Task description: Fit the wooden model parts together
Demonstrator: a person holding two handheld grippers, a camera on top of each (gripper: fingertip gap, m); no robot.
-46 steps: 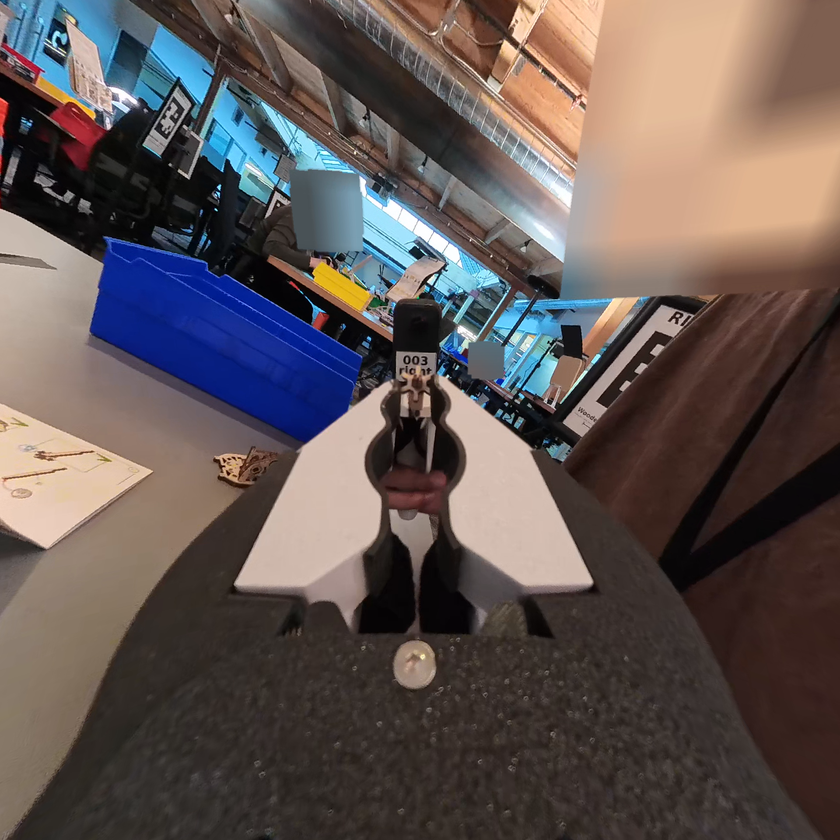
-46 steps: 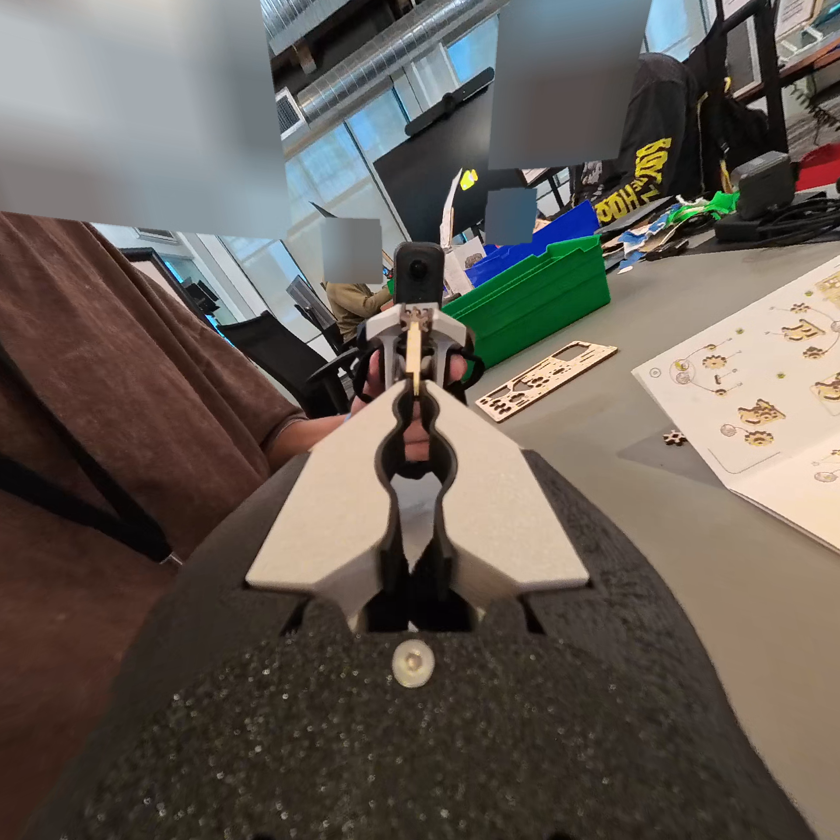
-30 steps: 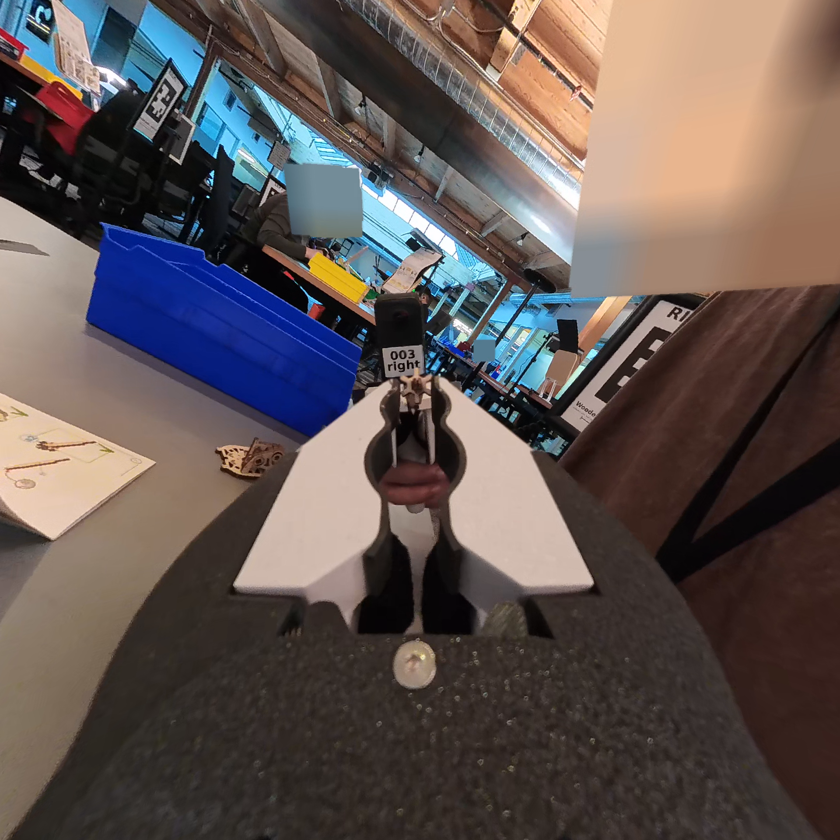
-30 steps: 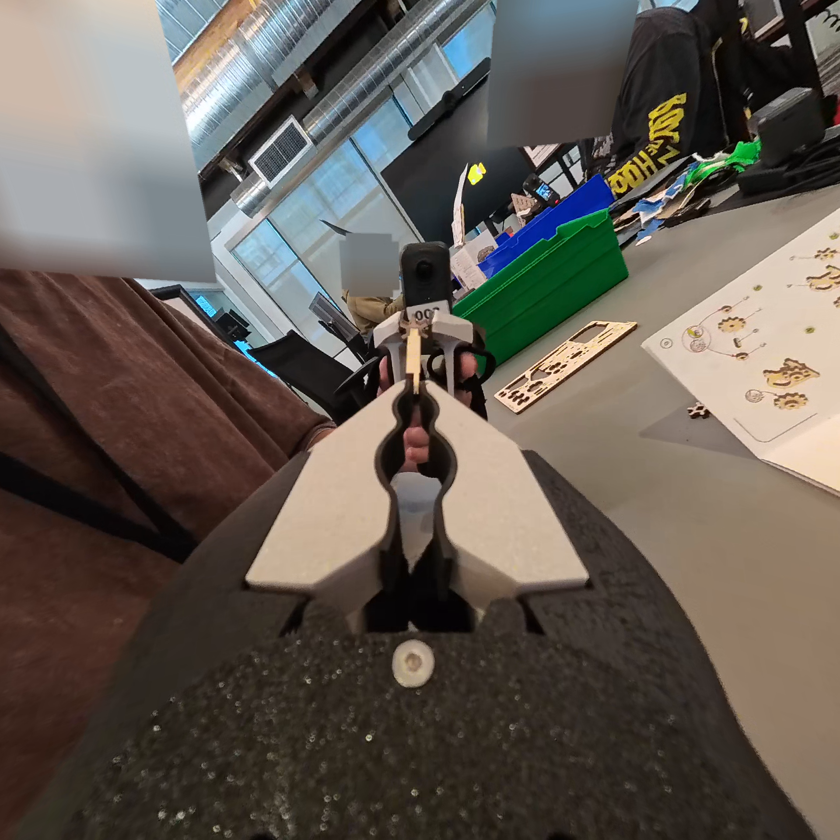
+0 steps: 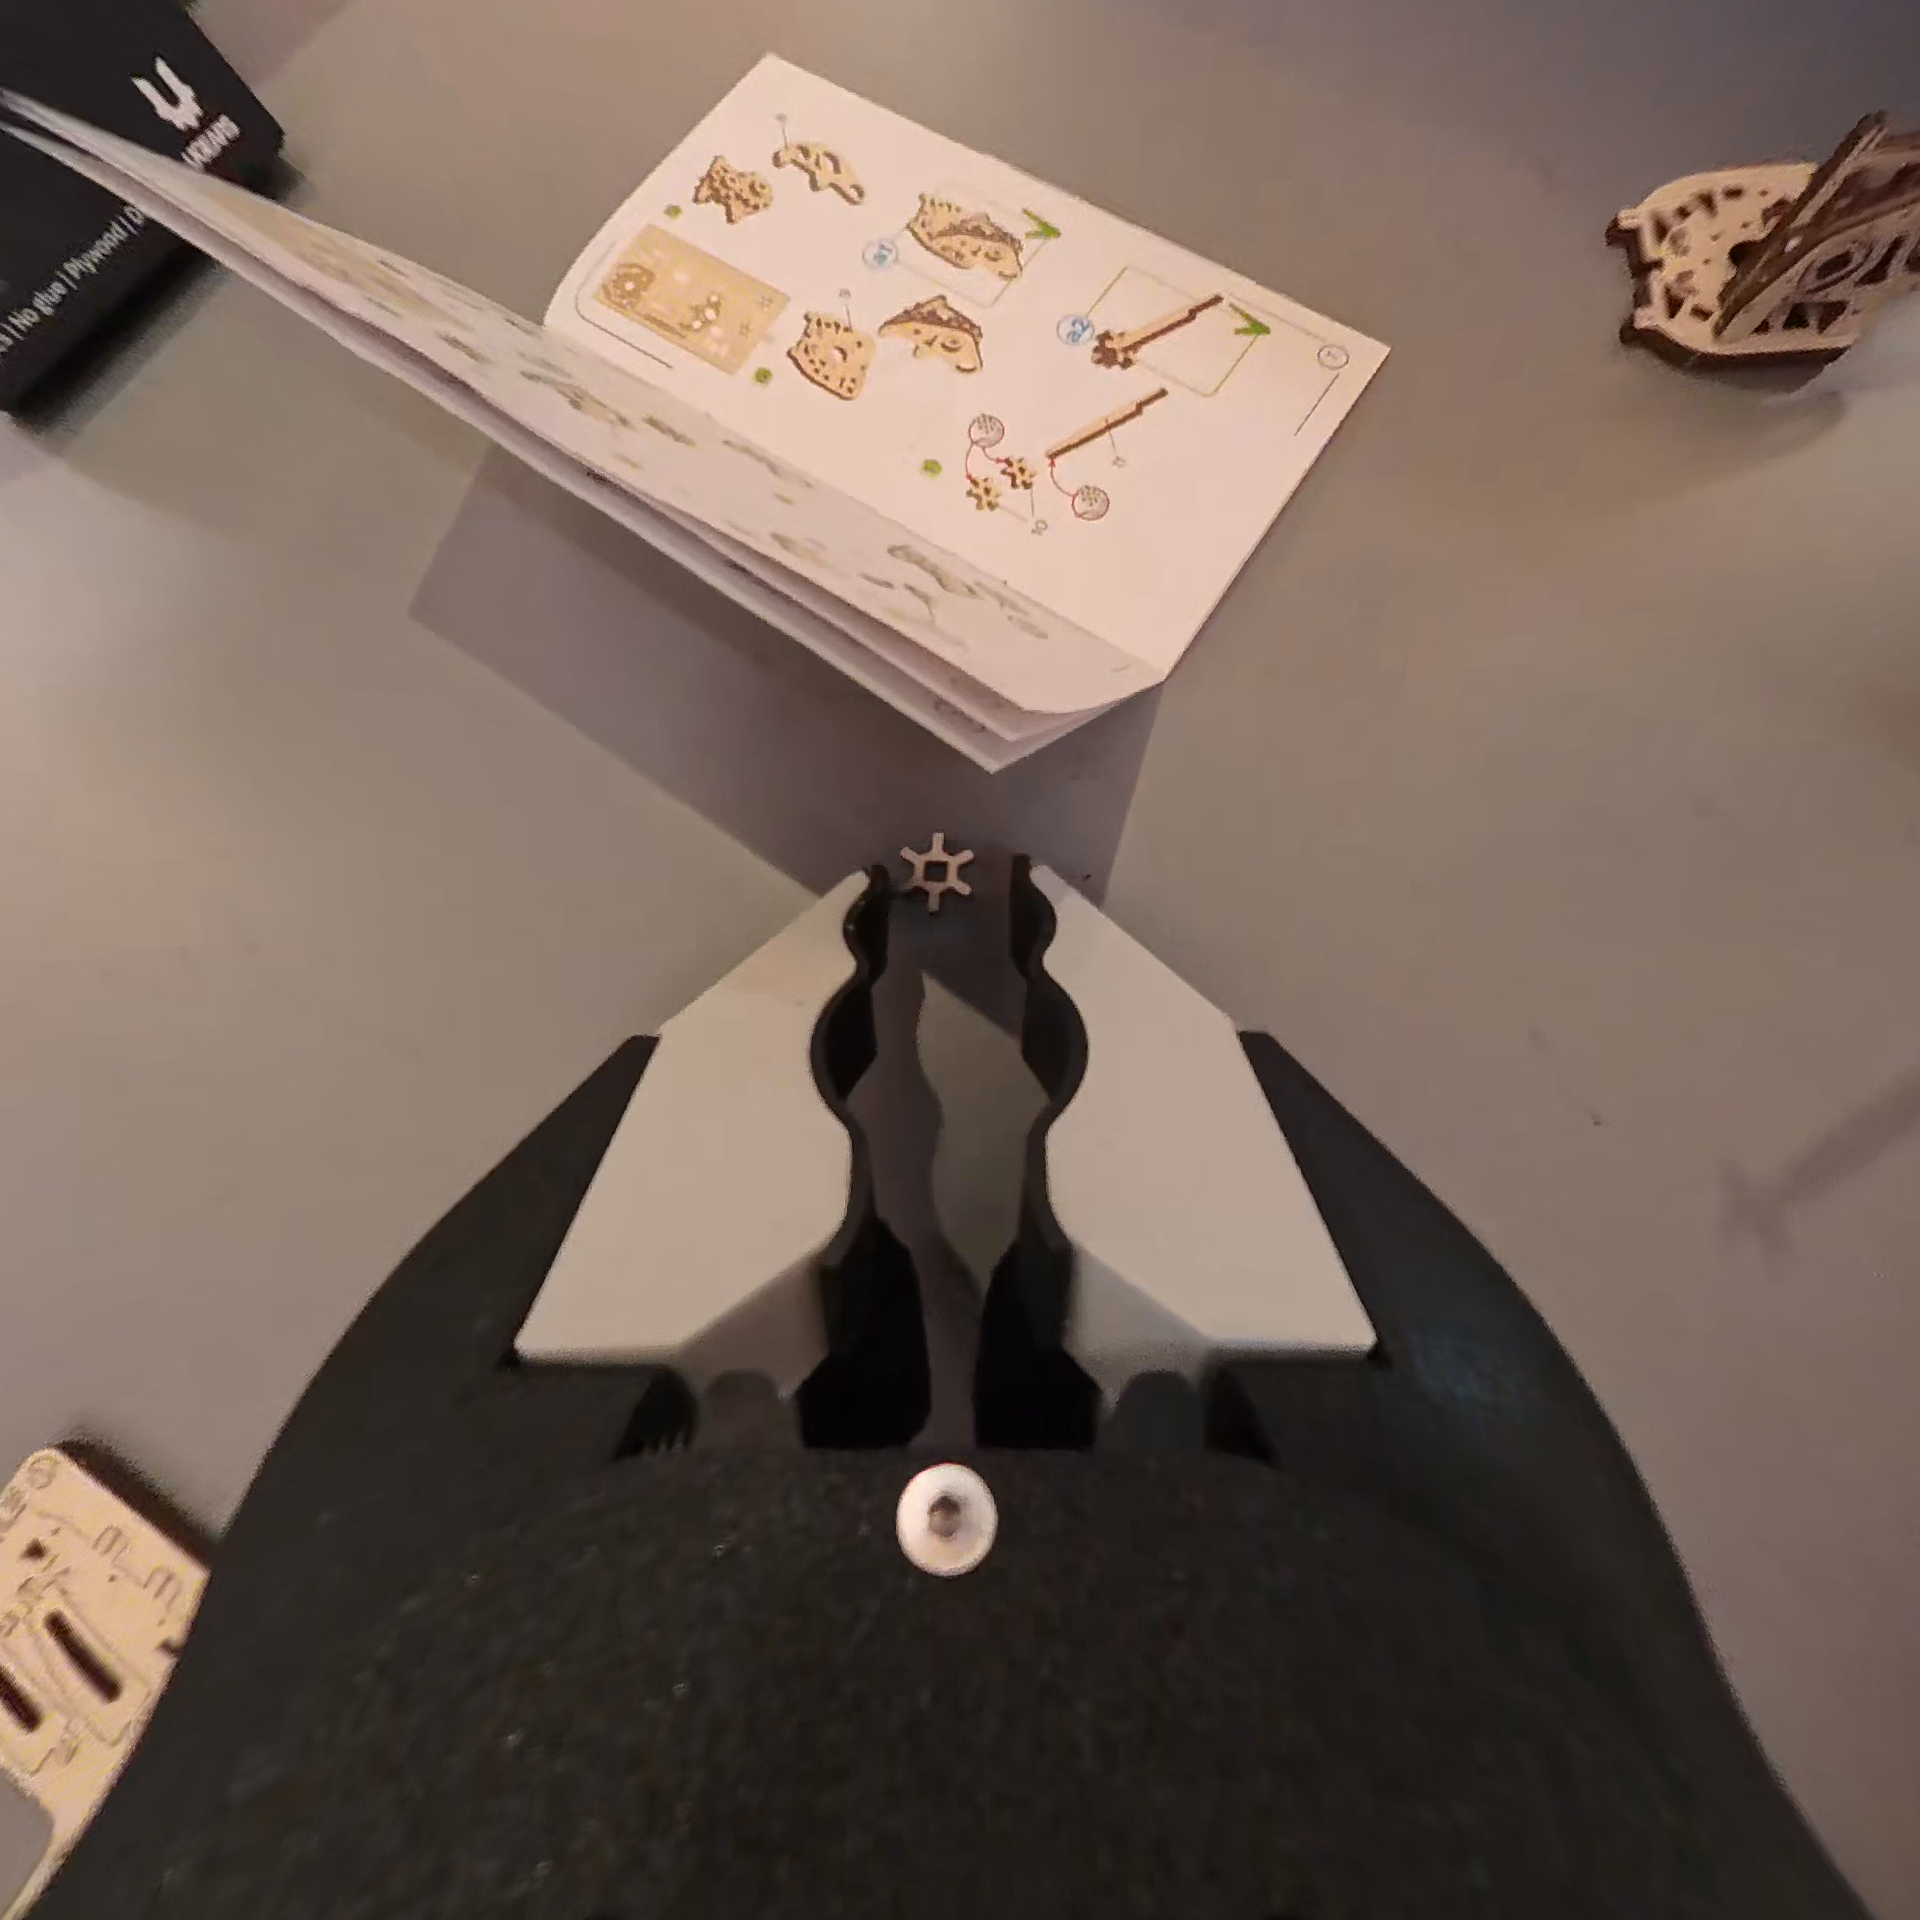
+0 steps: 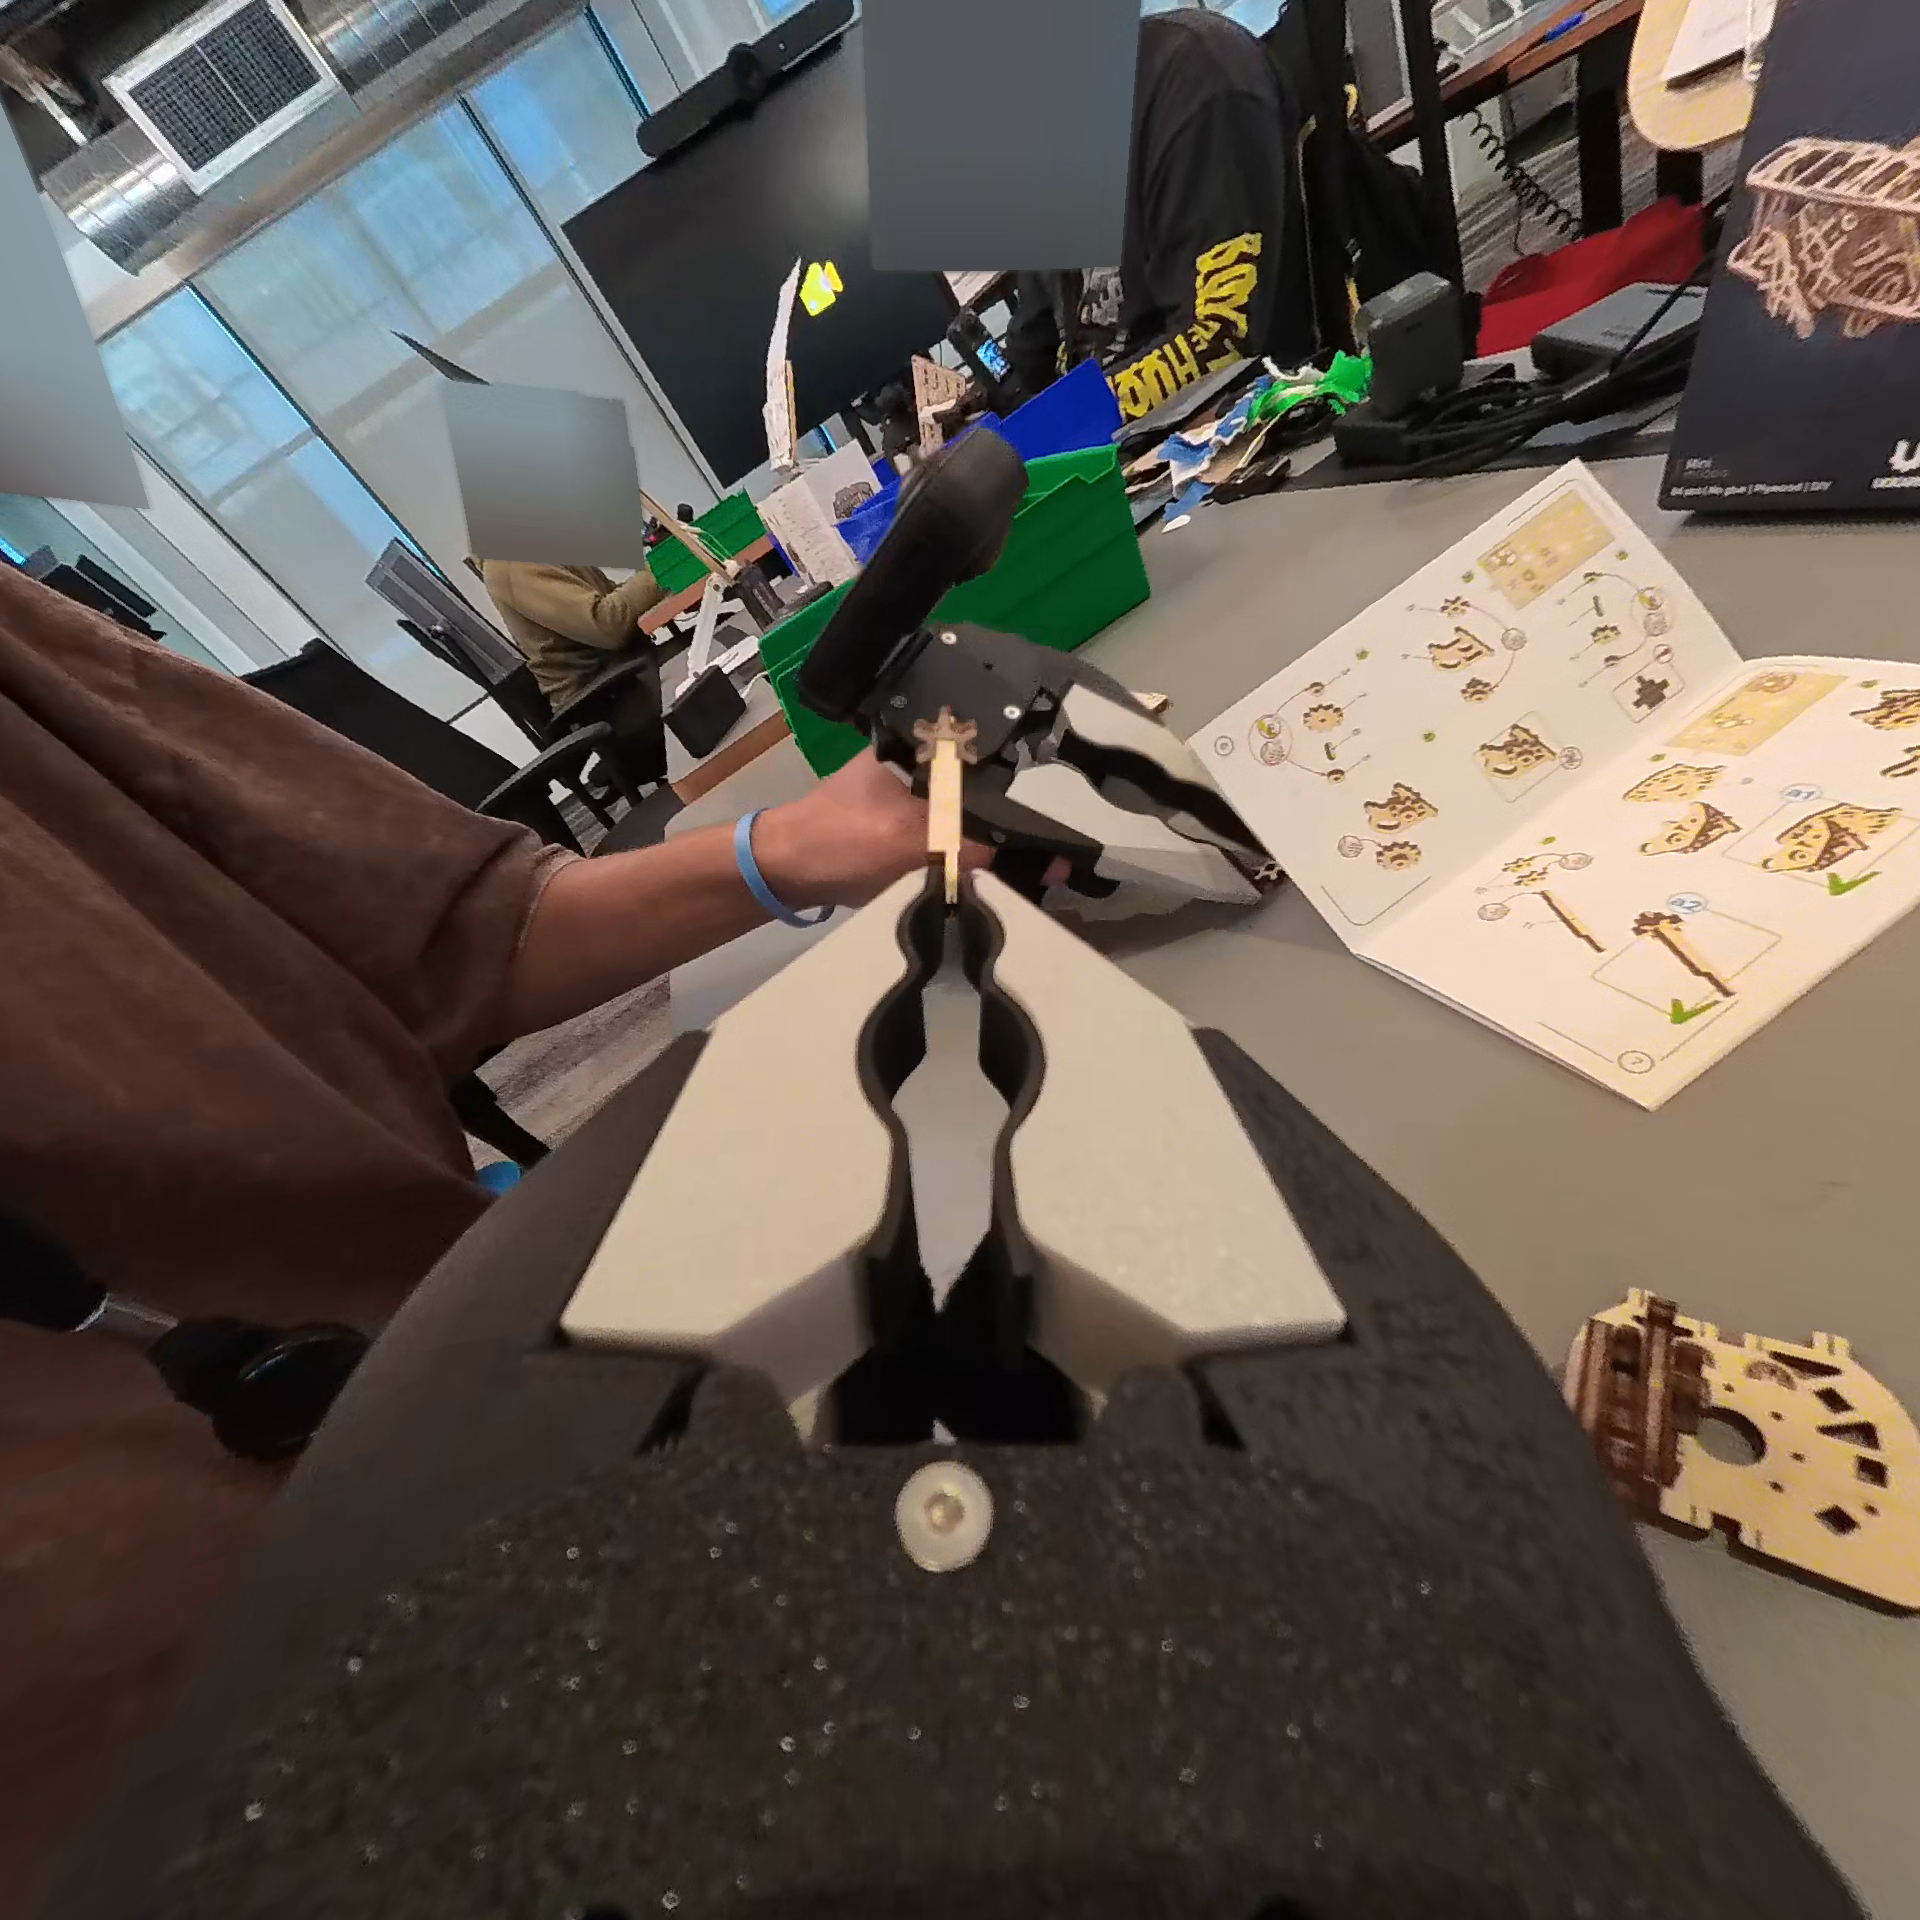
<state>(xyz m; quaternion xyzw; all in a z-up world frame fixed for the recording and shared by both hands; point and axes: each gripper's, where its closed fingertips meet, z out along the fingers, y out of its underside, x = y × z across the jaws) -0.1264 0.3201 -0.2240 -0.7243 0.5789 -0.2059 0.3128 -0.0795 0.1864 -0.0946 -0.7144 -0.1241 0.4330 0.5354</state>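
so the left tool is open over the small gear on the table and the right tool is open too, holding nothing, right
Not quite. The left tool is open around the small gear on the table, but the right tool is shut on a wooden stick with a gear at its far end, as the right wrist view shows.

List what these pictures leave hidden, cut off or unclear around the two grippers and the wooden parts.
- Left wrist view: whether the left gripper touches the small gear between its open fingertips; table contact unclear.
- Left wrist view: the wooden sheet is cut by the frame edge and gripper body.
- Right wrist view: the stick in the right gripper; how its gear seats is too small.
- Right wrist view: the wooden panel is cut by the frame edge.
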